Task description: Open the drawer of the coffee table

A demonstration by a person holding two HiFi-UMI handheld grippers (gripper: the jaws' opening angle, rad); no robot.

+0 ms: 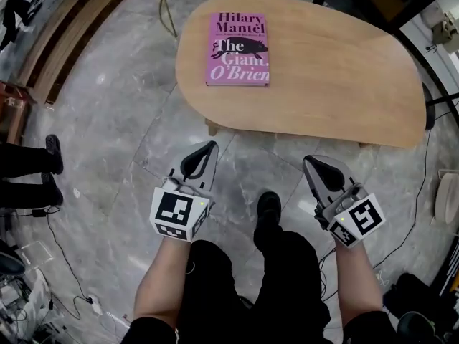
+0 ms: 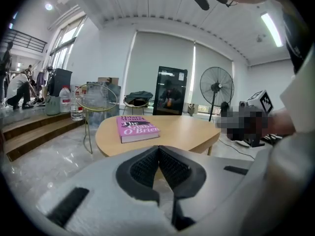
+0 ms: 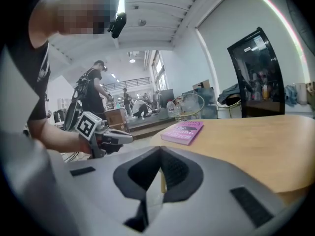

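Observation:
The coffee table (image 1: 337, 70) is a rounded light wooden top on the marble floor, ahead of both grippers. A pink book (image 1: 238, 49) lies on its far left part. No drawer front shows in any view. My left gripper (image 1: 208, 147) hangs just short of the table's near edge on the left, shut with nothing in it. My right gripper (image 1: 310, 162) is level with it on the right, also shut and empty. In the left gripper view the closed jaws (image 2: 158, 150) point at the table (image 2: 182, 132) and book (image 2: 137, 128). The right gripper view shows its closed jaws (image 3: 161, 154) below the tabletop (image 3: 256, 141).
My own legs and a black shoe (image 1: 269, 206) are between the two grippers. Another person's feet (image 1: 51, 153) stand at the left, with cables (image 1: 64, 264) on the floor. A gold wire side table (image 2: 96, 102), wooden steps (image 2: 29, 132) and a fan (image 2: 216, 90) stand beyond the table.

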